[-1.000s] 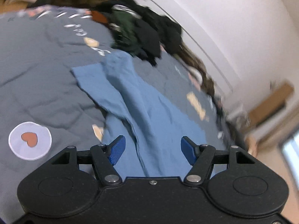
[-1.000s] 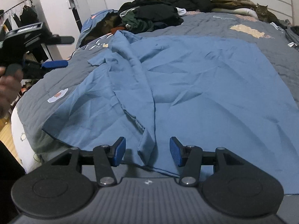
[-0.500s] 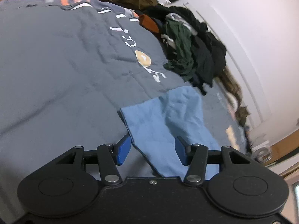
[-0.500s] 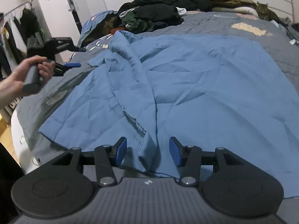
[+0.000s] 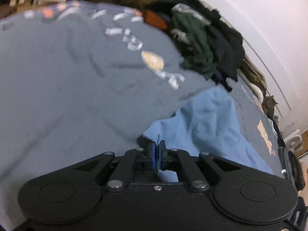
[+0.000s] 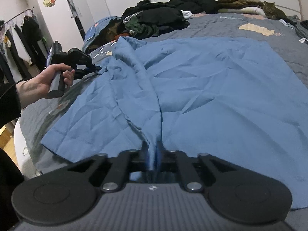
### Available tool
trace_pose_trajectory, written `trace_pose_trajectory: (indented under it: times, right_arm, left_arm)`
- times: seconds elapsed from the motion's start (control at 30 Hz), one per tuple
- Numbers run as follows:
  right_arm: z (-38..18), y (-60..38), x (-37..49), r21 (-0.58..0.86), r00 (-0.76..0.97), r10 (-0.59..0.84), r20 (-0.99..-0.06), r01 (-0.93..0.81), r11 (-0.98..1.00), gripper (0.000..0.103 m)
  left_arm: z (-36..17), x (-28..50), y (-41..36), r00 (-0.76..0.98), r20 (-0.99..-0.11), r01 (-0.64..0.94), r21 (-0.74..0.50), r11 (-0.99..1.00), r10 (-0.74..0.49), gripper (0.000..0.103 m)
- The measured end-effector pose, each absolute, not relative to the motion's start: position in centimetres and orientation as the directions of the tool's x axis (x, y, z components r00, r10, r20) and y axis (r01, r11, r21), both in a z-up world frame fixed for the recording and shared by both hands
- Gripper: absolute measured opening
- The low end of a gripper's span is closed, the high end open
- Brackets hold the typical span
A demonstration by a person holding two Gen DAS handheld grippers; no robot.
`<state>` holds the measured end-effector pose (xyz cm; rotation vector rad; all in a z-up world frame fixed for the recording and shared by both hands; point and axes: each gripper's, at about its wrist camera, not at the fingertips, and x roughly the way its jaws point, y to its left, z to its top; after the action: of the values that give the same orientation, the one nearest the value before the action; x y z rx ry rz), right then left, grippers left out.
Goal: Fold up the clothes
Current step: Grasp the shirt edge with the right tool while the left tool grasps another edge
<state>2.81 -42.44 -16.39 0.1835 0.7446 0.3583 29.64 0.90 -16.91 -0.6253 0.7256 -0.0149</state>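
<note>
A large blue garment (image 6: 211,86) lies spread over the grey bedspread (image 6: 221,23), with a raised fold running down its middle. In the right wrist view my right gripper (image 6: 153,152) is at the near end of that fold, its jaws closing tight, and the cloth is pinched between the pads. My left gripper (image 5: 156,148) holds a far left corner of the same blue garment (image 5: 202,119), its jaws closing onto it and the pads pressing the fabric. The right wrist view also shows this left gripper (image 6: 94,68), held in a hand (image 6: 44,79).
A pile of dark and green clothes (image 6: 159,21) lies at the head of the bed. A cat (image 6: 273,11) rests on folded blankets by the wall. A clothes rack (image 6: 19,38) stands left of the bed. The bed's edge (image 6: 25,134) drops off at the left.
Both grippers went from open to shut on the blue garment. The left one moved in to the far left corner; the right one stayed at the middle fold.
</note>
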Motion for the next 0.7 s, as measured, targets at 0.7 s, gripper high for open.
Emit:
trace_pose_trajectory:
  times: [0.7]
  right_arm:
    - [-11.7,-56.8,-0.3,0.668,0.851,0.323,-0.413,0.042,0.743,0.004]
  left_arm:
    - [0.8,37.8,-30.0,0.782,-0.495,0.289,-0.251,0.924,-0.379,0.004]
